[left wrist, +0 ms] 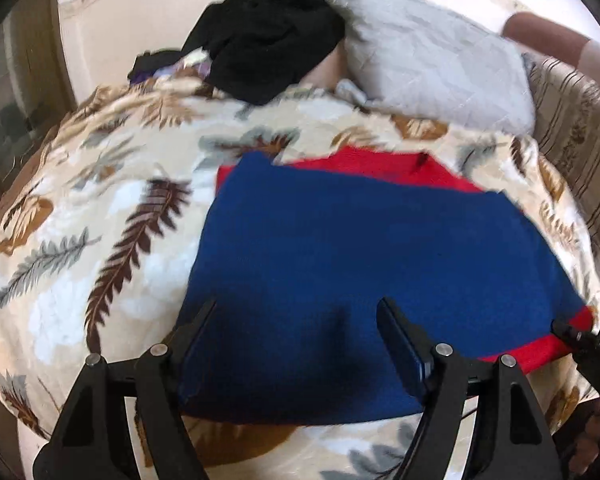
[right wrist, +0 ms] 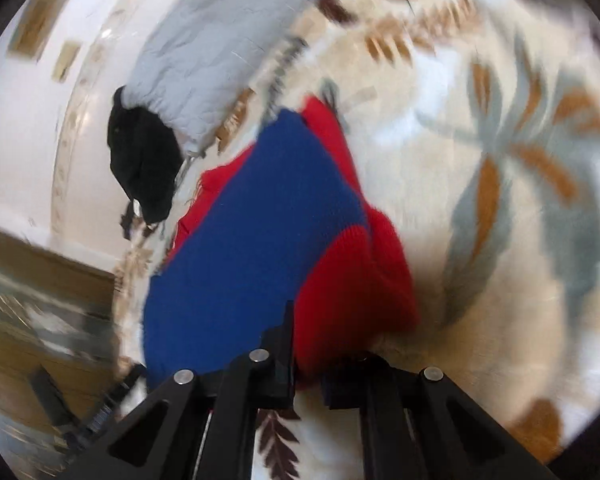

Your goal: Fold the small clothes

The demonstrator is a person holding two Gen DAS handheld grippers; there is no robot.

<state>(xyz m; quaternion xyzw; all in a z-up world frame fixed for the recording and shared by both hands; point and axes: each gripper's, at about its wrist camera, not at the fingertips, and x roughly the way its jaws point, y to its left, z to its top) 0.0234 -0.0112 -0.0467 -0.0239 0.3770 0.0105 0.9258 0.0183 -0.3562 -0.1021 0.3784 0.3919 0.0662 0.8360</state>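
- Folding is judged to be under way on the red and blue knitted garment (left wrist: 340, 264), which lies on the leaf-patterned blanket (left wrist: 100, 208) of the bed, near the middle, with a blue panel over red.
- The left hand-held gripper (left wrist: 296, 320) is held wide apart above the near blue edge, with nothing between its jaws.
- The right hand-held gripper (right wrist: 308, 344) is seen closed on the garment's red near-right edge.
- The red edge is best carried across evenly and laid square, while the blue side is pinned to prevent dragging.
- The black clothes (left wrist: 268, 36) and grey pillow (left wrist: 432, 68) at the far side are best left undisturbed.
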